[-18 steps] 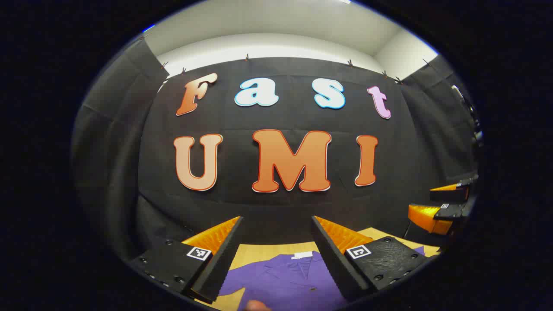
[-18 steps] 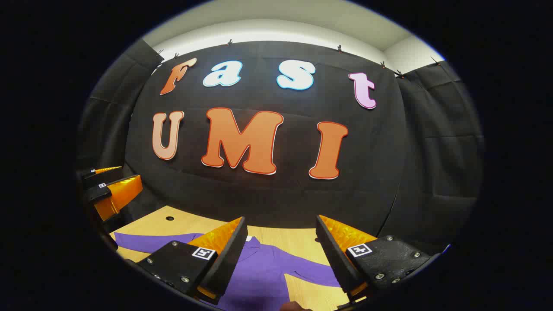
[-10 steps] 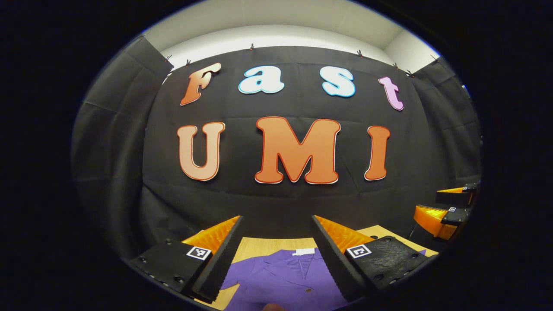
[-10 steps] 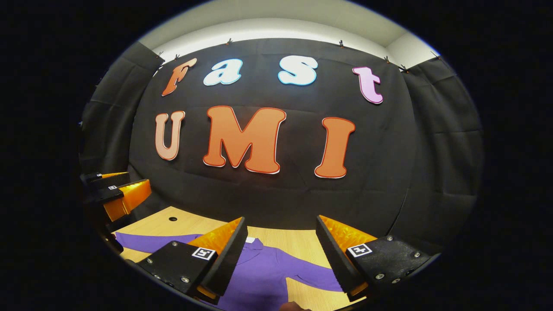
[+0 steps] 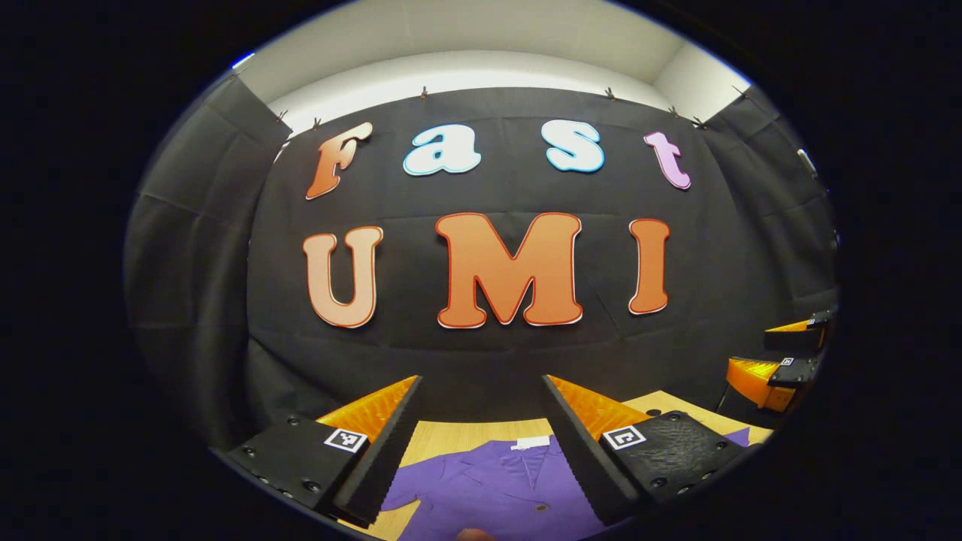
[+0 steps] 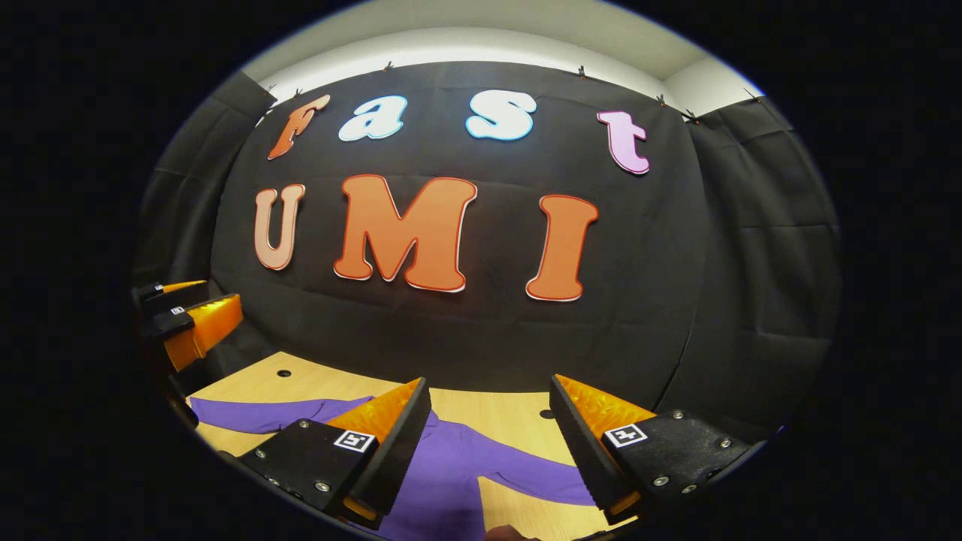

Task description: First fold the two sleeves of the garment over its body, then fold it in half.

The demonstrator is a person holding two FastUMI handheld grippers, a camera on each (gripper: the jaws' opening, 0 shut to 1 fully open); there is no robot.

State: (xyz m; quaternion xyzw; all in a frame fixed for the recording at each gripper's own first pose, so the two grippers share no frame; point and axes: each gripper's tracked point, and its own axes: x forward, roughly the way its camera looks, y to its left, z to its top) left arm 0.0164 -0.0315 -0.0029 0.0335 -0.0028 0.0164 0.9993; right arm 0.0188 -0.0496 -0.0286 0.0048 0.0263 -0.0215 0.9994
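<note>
Garment [image 5: 496, 488] front and centre: a purple shirt lying flat on the light wooden table [image 5: 458, 432], collar end toward the black cloth wall, its white neck label [image 5: 530, 443] facing up and a button [image 5: 541, 508] showing on the front. In the left gripper view, the left gripper [image 5: 481, 443] hangs above it with its fingers spread wide and nothing between them; the collar and chest of the shirt sit right in the gap, below the tips and not touched by them. Off to the far right edge of that view is the right gripper [image 5: 782, 353], raised above the table, well apart from the left one, with a scrap of purple sleeve [image 5: 740, 436] peeking out past the left gripper's own finger.

Over to the right gripper view: the right gripper [image 6: 488, 443] is also wide apart and holding nothing. The shirt body [image 6: 443, 488] runs down between its fingers, one sleeve [image 6: 526, 469] stretching out flat toward the right finger, the other sleeve [image 6: 263, 413] laid out long to the left across the table [image 6: 488, 409]. Both sleeves lie spread out, not folded over the body. Two small dark holes [image 6: 283, 373] mark the tabletop near the wall. The left gripper [image 6: 184, 315] shows at the far left edge, held up above the end of that long sleeve, fingers apart.
</note>
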